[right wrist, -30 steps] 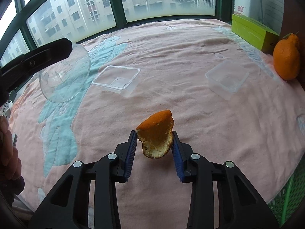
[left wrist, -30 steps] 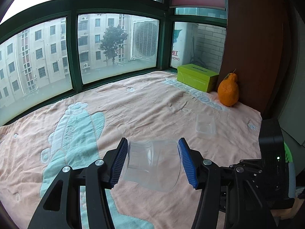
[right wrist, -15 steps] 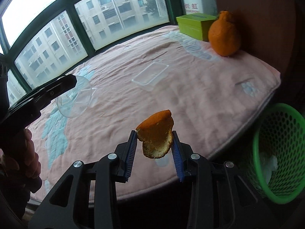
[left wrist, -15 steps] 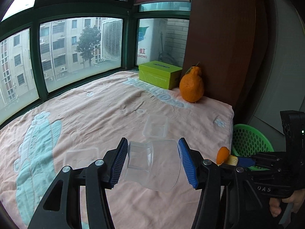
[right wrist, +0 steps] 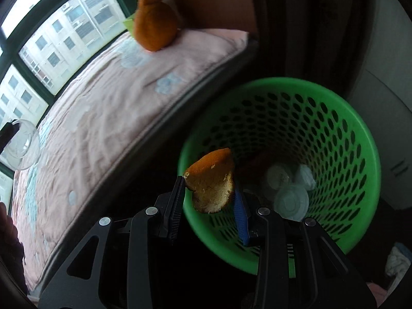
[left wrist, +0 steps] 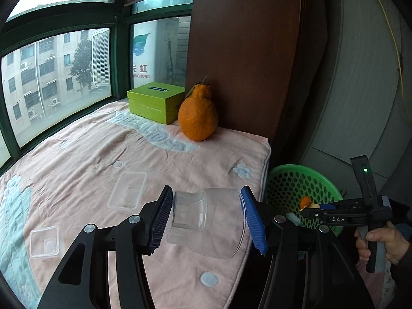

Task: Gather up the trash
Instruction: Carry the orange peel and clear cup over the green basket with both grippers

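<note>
Left wrist view shows the left hand-held gripper (left wrist: 207,217) clenched on a clear plastic cup (left wrist: 206,225), lying sideways between the blue pads above the edge of the bed with the pink blanket (left wrist: 90,159). Two clear plastic boxes (left wrist: 127,190) rest on the blanket, and a large orange fruit (left wrist: 197,117) stands beside a green box (left wrist: 154,105) near the window. Right wrist view shows the right hand-held gripper (right wrist: 208,195) grasping a piece of orange peel (right wrist: 212,180) over the near rim of the green trash basket (right wrist: 347,134), which stands on the floor beside the bed. White trash (right wrist: 291,188) lies at the basket's bottom.
</note>
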### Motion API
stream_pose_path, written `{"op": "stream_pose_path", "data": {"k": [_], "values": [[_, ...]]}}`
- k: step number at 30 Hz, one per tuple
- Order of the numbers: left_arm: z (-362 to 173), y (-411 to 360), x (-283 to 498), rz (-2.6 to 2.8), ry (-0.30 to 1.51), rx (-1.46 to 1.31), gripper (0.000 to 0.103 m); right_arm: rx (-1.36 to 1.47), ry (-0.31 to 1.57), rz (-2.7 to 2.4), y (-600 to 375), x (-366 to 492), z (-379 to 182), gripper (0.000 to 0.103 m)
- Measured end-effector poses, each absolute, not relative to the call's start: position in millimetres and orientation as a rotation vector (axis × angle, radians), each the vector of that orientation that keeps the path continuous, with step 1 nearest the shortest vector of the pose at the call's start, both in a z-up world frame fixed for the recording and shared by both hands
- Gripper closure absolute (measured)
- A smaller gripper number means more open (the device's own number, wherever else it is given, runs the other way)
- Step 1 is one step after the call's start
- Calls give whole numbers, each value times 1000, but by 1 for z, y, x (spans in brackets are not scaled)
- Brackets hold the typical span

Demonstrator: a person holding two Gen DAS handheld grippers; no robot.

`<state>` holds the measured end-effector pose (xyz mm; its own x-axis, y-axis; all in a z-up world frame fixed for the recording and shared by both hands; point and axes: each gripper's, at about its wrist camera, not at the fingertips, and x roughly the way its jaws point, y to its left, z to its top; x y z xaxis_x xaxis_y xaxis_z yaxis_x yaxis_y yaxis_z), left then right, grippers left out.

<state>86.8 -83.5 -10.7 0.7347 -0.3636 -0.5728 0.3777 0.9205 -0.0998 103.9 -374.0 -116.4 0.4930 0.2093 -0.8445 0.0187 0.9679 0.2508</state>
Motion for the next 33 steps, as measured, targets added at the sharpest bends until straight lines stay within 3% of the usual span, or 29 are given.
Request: {"op": "stream_pose_path", "data": {"k": [11,22,24,33], "values": [[-22,-131,104,-480,669,46,50,290,1255,67,-421,125,-172,65],[-37,-159,122,-527,709,64,50,339,1320,62,-425,136,-198,63],[-39,-164,123,-535,716,65,50,356,1332,69,-427,138,-201,51],[-43,-187,125,-583,729,79,50,383,1255,74,-434,124,-175,49]]}}
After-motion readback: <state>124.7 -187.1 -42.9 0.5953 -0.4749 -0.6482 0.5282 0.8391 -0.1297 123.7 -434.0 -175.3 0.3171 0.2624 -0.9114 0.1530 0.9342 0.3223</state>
